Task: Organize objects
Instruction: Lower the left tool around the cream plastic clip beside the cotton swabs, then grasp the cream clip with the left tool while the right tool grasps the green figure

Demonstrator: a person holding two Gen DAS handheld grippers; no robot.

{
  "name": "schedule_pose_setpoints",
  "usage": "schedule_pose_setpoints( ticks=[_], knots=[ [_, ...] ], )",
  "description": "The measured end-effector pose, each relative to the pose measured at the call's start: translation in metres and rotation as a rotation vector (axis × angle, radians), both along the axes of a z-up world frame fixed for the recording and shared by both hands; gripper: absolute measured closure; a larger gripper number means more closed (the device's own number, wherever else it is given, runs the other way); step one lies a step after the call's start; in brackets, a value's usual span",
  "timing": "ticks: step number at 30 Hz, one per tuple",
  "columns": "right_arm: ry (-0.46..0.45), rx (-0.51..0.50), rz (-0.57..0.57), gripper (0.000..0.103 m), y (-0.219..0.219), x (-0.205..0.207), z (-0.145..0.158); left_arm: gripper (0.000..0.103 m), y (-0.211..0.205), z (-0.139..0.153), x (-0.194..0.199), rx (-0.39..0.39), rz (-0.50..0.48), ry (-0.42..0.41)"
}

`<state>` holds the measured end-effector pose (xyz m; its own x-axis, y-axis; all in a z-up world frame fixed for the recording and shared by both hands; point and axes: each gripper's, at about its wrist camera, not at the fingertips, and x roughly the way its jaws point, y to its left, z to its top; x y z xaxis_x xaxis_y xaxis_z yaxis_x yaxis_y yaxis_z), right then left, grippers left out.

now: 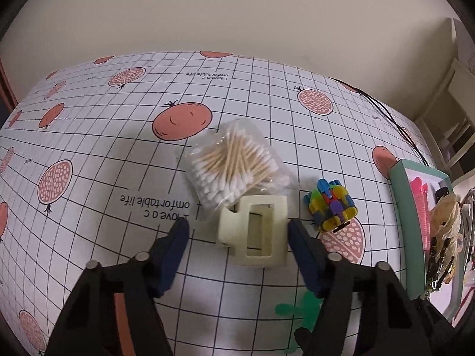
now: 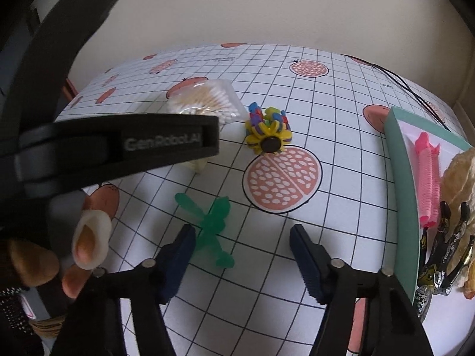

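Observation:
A cream hair claw clip (image 1: 255, 231) lies on the tablecloth between the fingers of my open left gripper (image 1: 237, 228), with no finger touching it. A bag of cotton swabs (image 1: 237, 163) lies just beyond it. A multicoloured clip bundle (image 1: 331, 207) lies to its right. A green dragonfly toy (image 2: 210, 228) lies on the cloth just ahead of my open, empty right gripper (image 2: 242, 234), close to its left finger. The bundle (image 2: 268, 132) and swabs (image 2: 207, 101) also show in the right wrist view.
A teal-rimmed box (image 2: 400, 184) at the right holds a pink roller (image 2: 429, 178), dark clips (image 2: 442, 252) and a cream object. A black cable (image 1: 394, 121) runs along the far right edge. The left gripper's body (image 2: 118, 145) fills the right view's left side.

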<state>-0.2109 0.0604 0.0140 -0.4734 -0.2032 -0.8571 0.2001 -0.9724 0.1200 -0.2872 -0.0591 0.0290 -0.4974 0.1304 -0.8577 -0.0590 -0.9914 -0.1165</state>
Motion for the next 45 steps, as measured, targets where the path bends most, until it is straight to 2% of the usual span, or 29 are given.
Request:
schedule_pose_setpoints(
  ticks=[4,6,15,20,23,26,45],
  knots=[
    [-0.003,-0.024,0.016,0.049,0.0,0.002,0.001,0.053,0.002,0.0,0.0,0.004,-0.012,-0.001],
    [-0.005,-0.033,0.022,0.054,0.0,0.003,0.002,0.056,0.001,0.0,0.0,0.006,-0.016,-0.002],
    [-0.017,-0.082,0.059,0.077,-0.001,0.003,0.002,0.056,0.001,0.0,0.003,0.009,-0.022,-0.009],
    [-0.019,-0.084,0.065,0.078,-0.002,0.004,0.003,0.056,-0.002,0.001,0.007,0.02,-0.015,-0.016],
    [-0.02,-0.095,0.065,0.082,0.0,0.005,0.003,0.056,-0.005,0.002,0.009,0.026,-0.008,-0.019],
    [-0.015,-0.1,0.067,0.094,0.001,0.006,0.005,0.056,-0.008,0.004,0.011,0.042,-0.005,-0.017],
    [0.003,-0.135,0.03,0.097,0.025,0.008,0.016,0.056,-0.014,0.026,0.024,0.073,-0.001,0.002]
  ],
)
